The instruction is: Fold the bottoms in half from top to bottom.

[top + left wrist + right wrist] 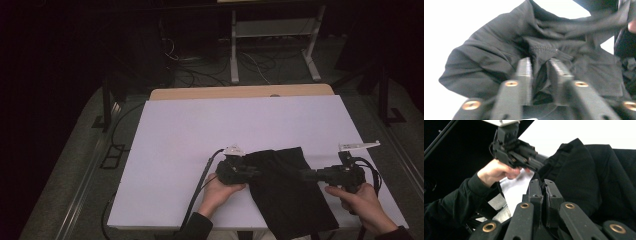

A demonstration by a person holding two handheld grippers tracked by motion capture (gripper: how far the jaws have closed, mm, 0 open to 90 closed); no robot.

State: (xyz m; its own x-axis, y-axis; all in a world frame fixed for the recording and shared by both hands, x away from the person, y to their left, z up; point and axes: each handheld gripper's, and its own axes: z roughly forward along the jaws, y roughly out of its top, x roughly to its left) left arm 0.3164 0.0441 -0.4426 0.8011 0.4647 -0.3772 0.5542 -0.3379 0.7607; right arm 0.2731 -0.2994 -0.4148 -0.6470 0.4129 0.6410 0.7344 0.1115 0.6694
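Mostly black garment (290, 187) (matte fabric), creased, bunched at one edge

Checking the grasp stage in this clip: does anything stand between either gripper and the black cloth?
Nothing visible does. The left gripper has its jaws slightly apart with a fold of the black cloth running between them. The right gripper has its jaws closed on the cloth's edge. Around the cloth lies bare white table.
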